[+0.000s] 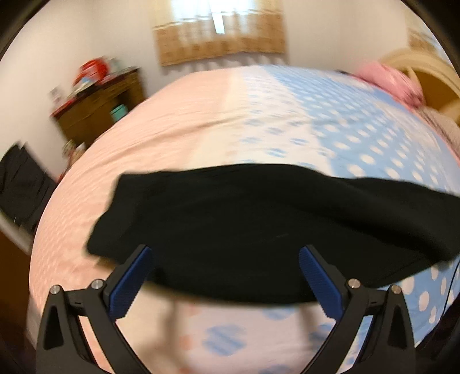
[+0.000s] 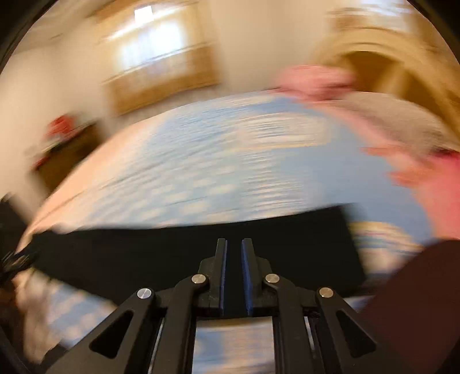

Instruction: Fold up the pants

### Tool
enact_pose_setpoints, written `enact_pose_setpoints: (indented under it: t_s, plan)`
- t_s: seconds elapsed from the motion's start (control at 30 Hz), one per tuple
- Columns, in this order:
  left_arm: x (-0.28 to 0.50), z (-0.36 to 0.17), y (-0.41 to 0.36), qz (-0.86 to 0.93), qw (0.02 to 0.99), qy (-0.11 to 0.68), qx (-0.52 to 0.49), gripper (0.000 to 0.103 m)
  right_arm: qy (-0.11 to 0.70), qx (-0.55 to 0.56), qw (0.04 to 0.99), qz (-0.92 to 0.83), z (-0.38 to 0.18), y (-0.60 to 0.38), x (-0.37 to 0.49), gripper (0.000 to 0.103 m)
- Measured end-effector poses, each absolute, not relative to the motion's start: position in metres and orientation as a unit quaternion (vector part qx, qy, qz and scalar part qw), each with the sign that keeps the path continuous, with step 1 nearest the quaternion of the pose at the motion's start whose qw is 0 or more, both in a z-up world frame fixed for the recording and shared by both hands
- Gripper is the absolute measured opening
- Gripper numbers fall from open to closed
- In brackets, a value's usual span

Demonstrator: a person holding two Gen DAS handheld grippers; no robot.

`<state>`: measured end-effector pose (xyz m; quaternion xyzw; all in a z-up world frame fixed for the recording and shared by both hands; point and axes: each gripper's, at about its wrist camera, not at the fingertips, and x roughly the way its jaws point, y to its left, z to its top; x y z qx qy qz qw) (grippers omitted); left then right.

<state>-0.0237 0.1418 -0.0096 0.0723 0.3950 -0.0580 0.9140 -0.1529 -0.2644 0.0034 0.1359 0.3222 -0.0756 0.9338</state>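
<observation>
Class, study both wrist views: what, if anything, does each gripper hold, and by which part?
The left gripper is open and holds nothing. The right gripper has its fingers nearly closed over the black pants, but blur hides whether fabric is pinched: it cannot be told.

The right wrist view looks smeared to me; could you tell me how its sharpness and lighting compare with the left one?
Right wrist view: heavy motion blur streaks the bed and window, only the right gripper is crisp. Left wrist view: milder blur, pants edges readable, window blown out. Both bend the bed's edges, fisheye-style.
</observation>
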Motion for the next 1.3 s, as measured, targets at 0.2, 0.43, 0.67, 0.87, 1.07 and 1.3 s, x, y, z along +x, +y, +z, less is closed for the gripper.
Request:
enact_pose_setpoints:
  t_s: [0.2,0.43,0.67,0.87,1.07,1.3]
  plan:
    - [-0.036,-0.021,0.204,0.008,0.914,0.406,0.017,0.103,0.374,0.178,0.894,0.171,-0.038,-0.131,-0.074,0.011]
    - [-0.036,-0.026,0.24,0.04,0.918,0.394,-0.007,0.103,0.418,0.32,0.836,0.155,-0.106,-0.113,-0.032,0.011]
    - [-0.034,-0.031,0.26,0.037,0.92,0.388,-0.044,0.103,0.4,0.428,0.796,0.151,-0.121,-0.123,-0.024,0.011]
    - [-0.032,-0.034,0.269,0.023,0.919,0.388,-0.071,0.103,0.376,0.471,0.779,0.171,-0.131,-0.119,-0.014,0.011]
    - [-0.029,-0.03,0.272,-0.007,0.919,0.381,-0.104,0.103,0.393,0.403,0.804,0.19,-0.123,-0.093,-0.011,0.005]
    - [0.004,-0.034,0.266,-0.036,0.904,0.389,-0.174,0.091,0.414,0.341,0.805,0.253,-0.115,-0.054,-0.02,0.005]
